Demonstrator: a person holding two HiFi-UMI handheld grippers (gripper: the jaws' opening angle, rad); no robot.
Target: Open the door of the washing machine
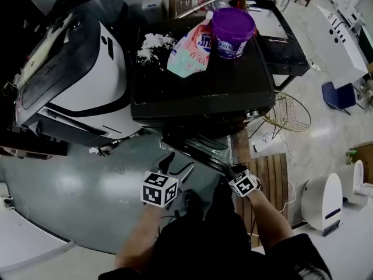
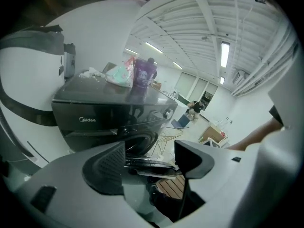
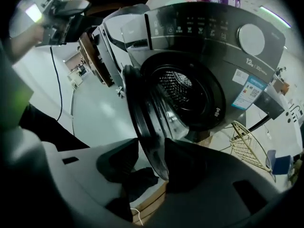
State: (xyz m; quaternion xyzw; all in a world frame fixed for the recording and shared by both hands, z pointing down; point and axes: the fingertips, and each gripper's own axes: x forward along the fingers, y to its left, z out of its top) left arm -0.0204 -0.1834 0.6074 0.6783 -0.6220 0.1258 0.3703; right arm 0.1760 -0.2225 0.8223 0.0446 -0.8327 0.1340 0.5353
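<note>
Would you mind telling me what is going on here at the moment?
A person is working at a dark front-loading washing machine with a gripper in each hand. Its door is swung open, so the drum shows. The door's edge stands between the fingers of the right gripper, which look slightly apart rather than clamped on it. The left gripper hangs nearby, open and empty.

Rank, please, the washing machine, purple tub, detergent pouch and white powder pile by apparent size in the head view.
Largest: washing machine.
Then detergent pouch and purple tub, too alike to rank.
Smallest: white powder pile.
</note>
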